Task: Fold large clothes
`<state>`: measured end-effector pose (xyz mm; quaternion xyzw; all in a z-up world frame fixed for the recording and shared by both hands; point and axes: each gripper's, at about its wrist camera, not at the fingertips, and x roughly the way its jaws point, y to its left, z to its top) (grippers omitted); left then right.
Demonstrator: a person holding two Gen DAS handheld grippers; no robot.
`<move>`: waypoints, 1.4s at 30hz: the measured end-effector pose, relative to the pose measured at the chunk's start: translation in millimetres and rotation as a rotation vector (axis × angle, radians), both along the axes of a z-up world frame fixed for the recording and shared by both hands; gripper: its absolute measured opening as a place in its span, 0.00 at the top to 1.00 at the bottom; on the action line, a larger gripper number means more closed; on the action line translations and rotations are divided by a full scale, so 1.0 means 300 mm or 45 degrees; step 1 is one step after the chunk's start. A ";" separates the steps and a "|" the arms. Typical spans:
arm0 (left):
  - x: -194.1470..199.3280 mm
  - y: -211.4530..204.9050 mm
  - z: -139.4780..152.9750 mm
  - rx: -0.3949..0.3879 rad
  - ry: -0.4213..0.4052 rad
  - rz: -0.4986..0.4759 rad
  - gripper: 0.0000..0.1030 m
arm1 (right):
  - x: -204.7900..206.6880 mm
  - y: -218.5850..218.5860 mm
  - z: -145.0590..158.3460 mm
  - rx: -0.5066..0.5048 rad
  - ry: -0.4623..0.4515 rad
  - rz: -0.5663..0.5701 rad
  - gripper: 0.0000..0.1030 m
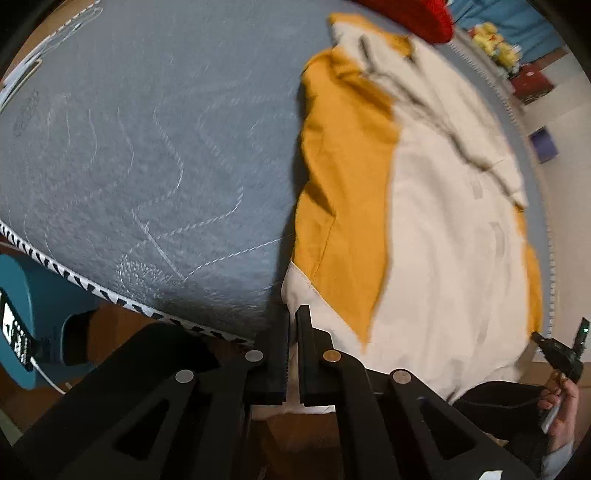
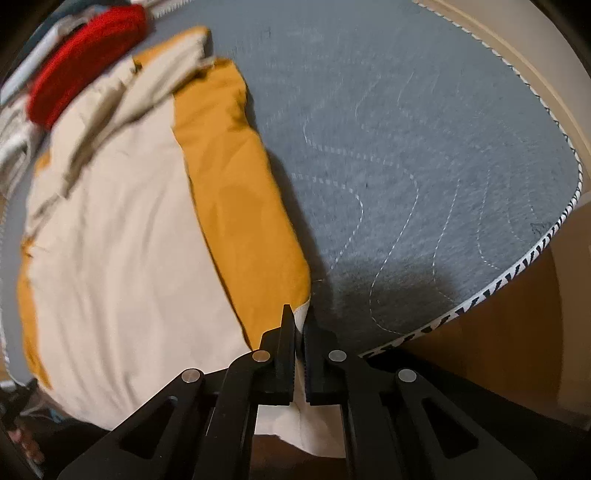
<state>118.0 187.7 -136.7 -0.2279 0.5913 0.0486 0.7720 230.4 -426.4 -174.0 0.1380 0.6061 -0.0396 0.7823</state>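
Note:
A large cream and mustard-yellow garment [image 1: 424,206] lies on a grey quilted mat [image 1: 147,147]. It also fills the left half of the right wrist view [image 2: 122,229]. My left gripper [image 1: 293,317] is shut on the garment's cream near edge, at its left corner. My right gripper [image 2: 300,317] is shut on the cream edge at the other near corner, beside the mustard panel [image 2: 240,192]. Both views are blurred by motion. The garment's far end with the collar is rumpled.
A red knitted item [image 1: 413,14] lies at the mat's far end, also in the right wrist view [image 2: 81,55]. The mat [image 2: 424,155] has a black-and-white striped border [image 2: 517,266]. A teal object [image 1: 33,306] and a phone sit left. The other handle [image 1: 561,354] shows at right.

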 end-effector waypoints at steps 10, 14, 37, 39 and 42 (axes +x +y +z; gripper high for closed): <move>-0.049 -0.027 0.247 -0.101 -0.194 -0.149 0.99 | -0.073 -0.026 0.306 0.136 -0.297 0.077 0.98; -0.086 0.001 0.326 -0.160 -0.272 -0.170 0.99 | -0.129 -0.039 0.406 0.200 -0.379 0.111 0.98; 0.033 0.146 0.391 -0.395 -0.420 -0.186 1.00 | -0.224 -0.210 0.637 0.307 -0.492 0.097 0.98; 0.139 0.156 0.348 -0.364 -0.413 -0.192 1.00 | -0.079 -0.184 0.599 0.292 -0.474 0.099 0.98; 0.311 0.183 0.254 -0.316 -0.380 -0.167 1.00 | 0.138 -0.144 0.530 0.233 -0.447 0.111 0.98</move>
